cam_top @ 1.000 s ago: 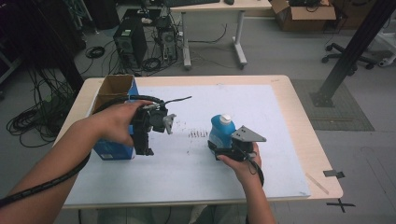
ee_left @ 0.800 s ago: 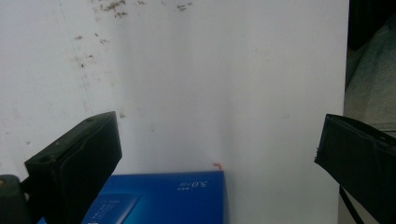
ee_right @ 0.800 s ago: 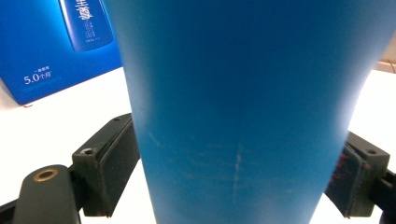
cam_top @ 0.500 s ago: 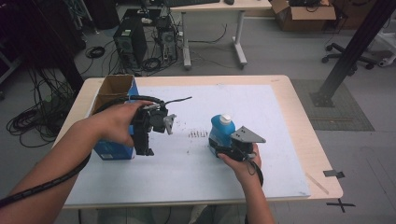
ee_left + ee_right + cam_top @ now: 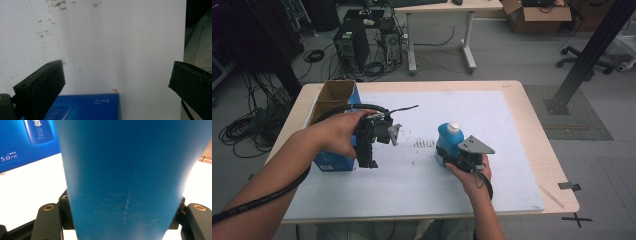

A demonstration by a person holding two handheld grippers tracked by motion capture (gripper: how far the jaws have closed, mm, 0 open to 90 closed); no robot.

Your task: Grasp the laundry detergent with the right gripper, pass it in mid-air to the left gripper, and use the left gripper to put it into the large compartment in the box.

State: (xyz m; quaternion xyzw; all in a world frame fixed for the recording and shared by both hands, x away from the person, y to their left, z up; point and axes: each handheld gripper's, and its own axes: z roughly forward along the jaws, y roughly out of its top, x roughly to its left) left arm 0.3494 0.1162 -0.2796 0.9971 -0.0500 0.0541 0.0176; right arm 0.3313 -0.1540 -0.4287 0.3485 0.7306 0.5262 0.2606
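A blue bottle (image 5: 448, 141) with a white cap stands upright on the white sheet (image 5: 502, 120), right of the middle. My right gripper (image 5: 446, 158) comes at it from the near side. Its jaws have just been closing, and they now press the sides of the bottle (image 5: 125, 170), which stands between them. At the table's left is an open blue carton (image 5: 332, 120). My left gripper (image 5: 366, 159) hangs over the carton's right near corner, pointing down. In the left gripper view its jaws (image 5: 117, 75) stand wide open with nothing between them, above the blue carton (image 5: 87, 106).
Dark scuff marks (image 5: 424, 143) dot the sheet between the two grippers. The wooden table (image 5: 537, 130) ends close to the sheet's right edge. Beyond the far edge are computer towers (image 5: 349, 45), floor cables, a desk and a black post (image 5: 587, 55).
Both hands stay where they were. The right gripper's jaws look drawn in closer around the bottle.
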